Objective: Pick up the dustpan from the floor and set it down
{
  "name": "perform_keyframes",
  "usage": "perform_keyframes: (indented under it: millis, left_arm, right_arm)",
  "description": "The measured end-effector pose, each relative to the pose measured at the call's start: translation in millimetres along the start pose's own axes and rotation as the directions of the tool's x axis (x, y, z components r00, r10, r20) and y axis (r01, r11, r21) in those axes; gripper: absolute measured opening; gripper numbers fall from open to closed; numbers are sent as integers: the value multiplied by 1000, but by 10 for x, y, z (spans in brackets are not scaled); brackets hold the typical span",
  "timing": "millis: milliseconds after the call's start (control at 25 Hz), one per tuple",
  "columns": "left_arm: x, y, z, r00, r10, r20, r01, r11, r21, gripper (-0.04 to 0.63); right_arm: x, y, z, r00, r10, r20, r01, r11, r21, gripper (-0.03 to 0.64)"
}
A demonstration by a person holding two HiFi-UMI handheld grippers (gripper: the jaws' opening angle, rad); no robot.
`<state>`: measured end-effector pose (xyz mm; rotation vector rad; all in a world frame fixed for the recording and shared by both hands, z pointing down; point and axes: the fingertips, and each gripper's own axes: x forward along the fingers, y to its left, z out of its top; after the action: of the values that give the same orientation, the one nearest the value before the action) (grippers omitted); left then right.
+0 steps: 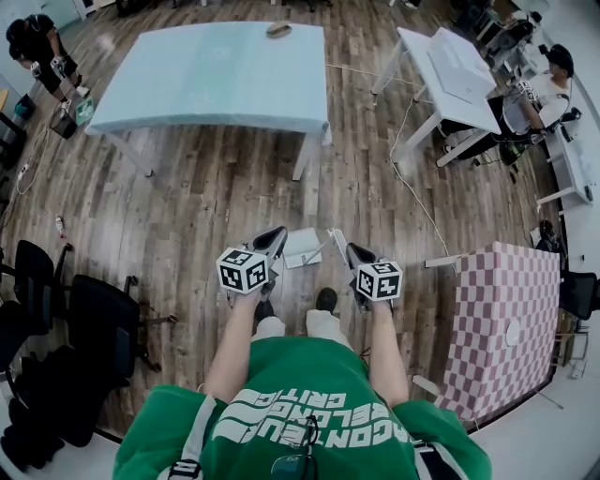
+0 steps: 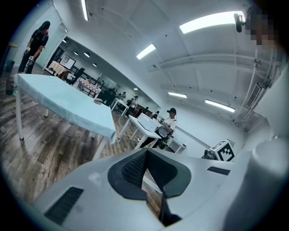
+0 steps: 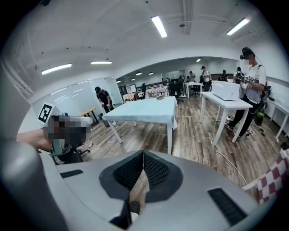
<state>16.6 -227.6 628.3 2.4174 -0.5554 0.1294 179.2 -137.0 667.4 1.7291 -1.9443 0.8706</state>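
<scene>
The left gripper (image 2: 146,153) has its jaws pressed together at the tips. Nothing is pinched between the ribbed pads, and only a sliver of wood floor (image 2: 151,194) shows through the narrow gap beneath them. The right gripper (image 3: 143,156) is likewise closed tip to tip and holds nothing. Under its jaws the gap shows floor and a small dark rounded shape that is too small to name. The dustpan (image 1: 302,246) appears only in the head view. It is a pale pan lying on the floor in the space between the two sets of jaws, just ahead of the person's shoes (image 1: 326,298), and neither gripper pinches it. Whether a jaw touches its edge cannot be told, nor whether anything lies in it. Well beyond both sets of jaws stands a pale-blue table (image 1: 216,80) with one small item (image 1: 278,28) at its far edge, and a white table (image 1: 450,70) stands off to the right of it. Beside the right jaws, further right, is a pink checked box (image 1: 502,323), which the right gripper view catches only as a corner. The left gripper view looks nearly level past its jaws to a seated person (image 2: 169,124) and, to the right, the other gripper's marker cube (image 2: 224,150). The right gripper view shows a standing person (image 3: 253,85) at the white table.
</scene>
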Motion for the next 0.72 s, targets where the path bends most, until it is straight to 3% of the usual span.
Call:
perform_keyframes:
  millis: [280,720]
  left_arm:
    - [229,-15,20,998,70,8,-70,998,-2,-8]
    - [530,-16,29,987,158,9,-158,987,-7,-8]
  right_arm:
    - [199,-343,134,999,39,-37,-39,999,-24,9]
    - [662,-719,-97,974,65,-217,-82,994,-68,11]
